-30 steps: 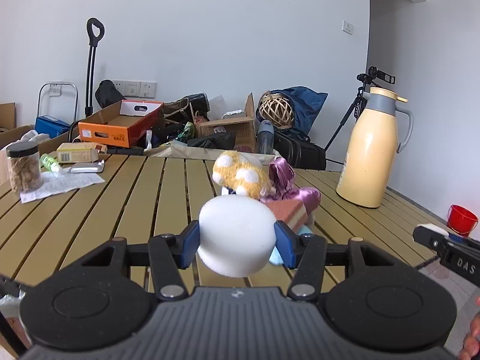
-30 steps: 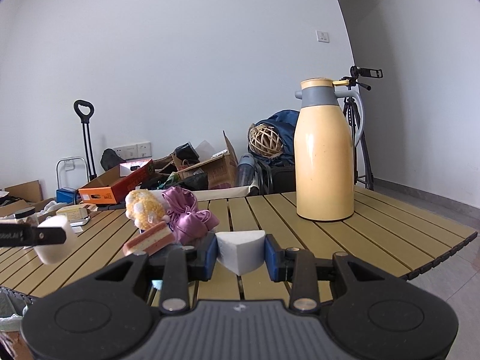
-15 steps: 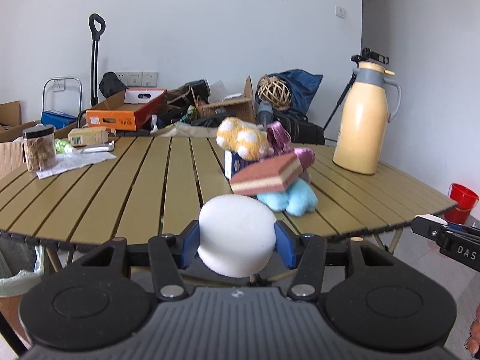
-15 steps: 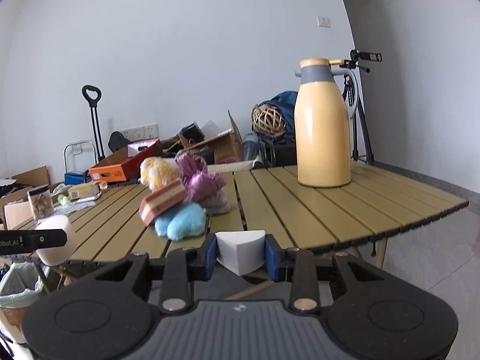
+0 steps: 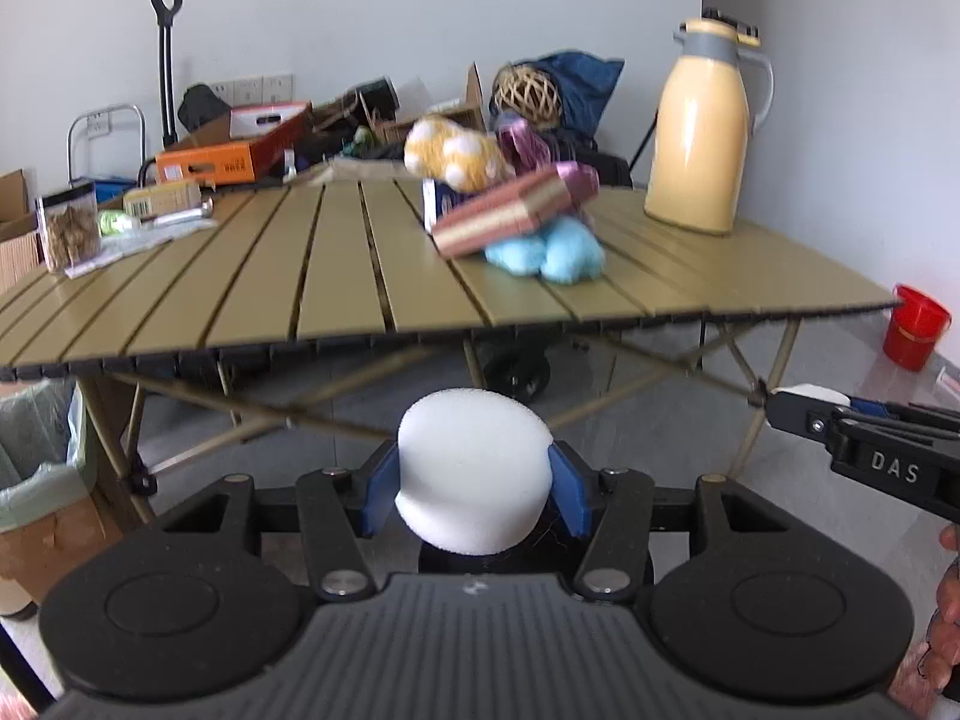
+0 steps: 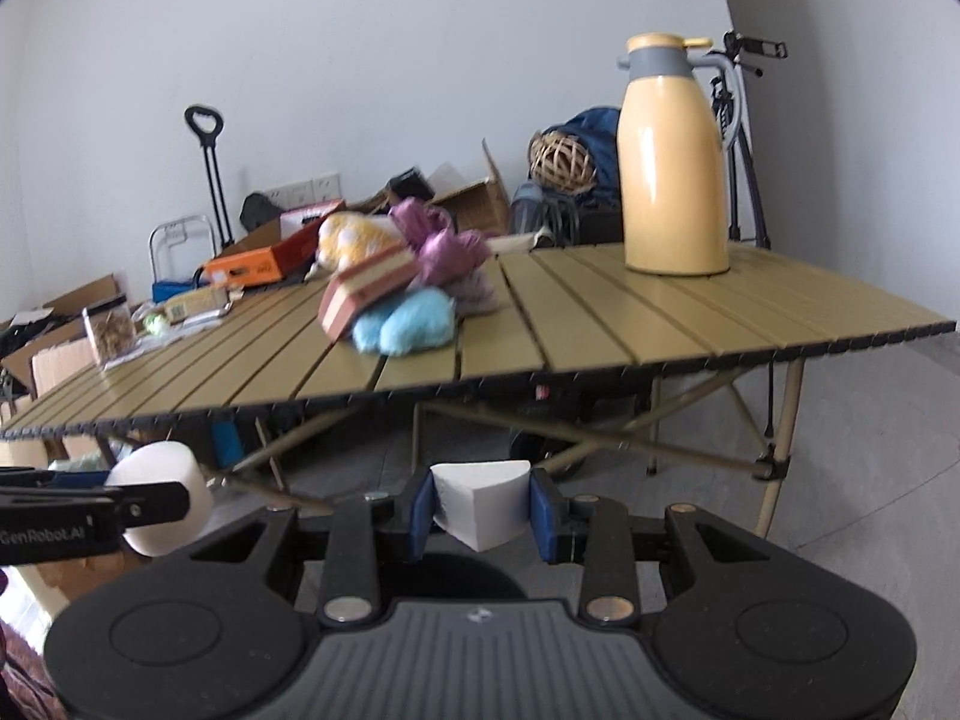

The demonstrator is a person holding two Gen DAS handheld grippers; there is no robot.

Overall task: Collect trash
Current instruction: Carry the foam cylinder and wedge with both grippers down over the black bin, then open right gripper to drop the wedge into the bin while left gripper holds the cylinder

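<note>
Left gripper [image 5: 474, 489] clamps a round white foam piece [image 5: 474, 474], held in front of and below the slatted surface [image 5: 336, 276] edge. Right gripper [image 6: 480, 513] grips a white foam wedge [image 6: 482, 501], likewise below the edge. Lined bin [image 5: 33, 456] at 9 o'clock in the left wrist view. Plush toys [image 5: 543, 252] and yellow flask [image 5: 699, 138] on top.

Both wrist cams sit low, in front of the slatted table [image 5: 336, 276], its front edge near, looking toward 12 o'clock. They share the tabletop, yellow jug [image 6: 672, 168] and back-wall clutter.
</note>
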